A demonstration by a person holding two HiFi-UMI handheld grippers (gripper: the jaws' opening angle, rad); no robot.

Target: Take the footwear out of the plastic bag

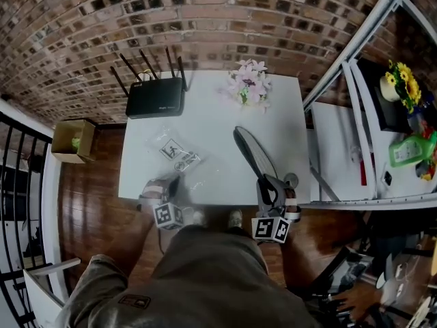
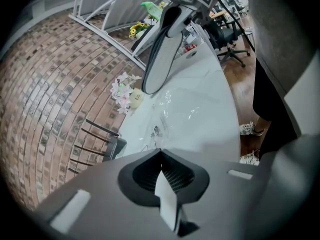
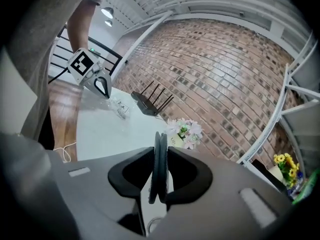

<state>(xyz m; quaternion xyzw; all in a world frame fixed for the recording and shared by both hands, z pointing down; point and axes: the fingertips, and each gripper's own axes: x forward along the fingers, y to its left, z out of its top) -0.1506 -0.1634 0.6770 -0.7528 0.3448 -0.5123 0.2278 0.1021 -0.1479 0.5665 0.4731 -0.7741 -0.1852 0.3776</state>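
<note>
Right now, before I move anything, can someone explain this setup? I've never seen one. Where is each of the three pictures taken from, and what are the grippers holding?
There is no robot arm here: a person holds a two-jaw gripper in each hand. The head view comes from a camera on the person's head, looking steeply down. The other two cameras ride on the grippers and look along their jaws.

On the white table are a black router with antennas, a small bunch of pink flowers and a clear plastic bag with printed labels.

The left gripper is shut and appears to pinch the bag's near edge. The right gripper is shut on the flat grey footwear with dark edges, which is already out of the bag.
</note>
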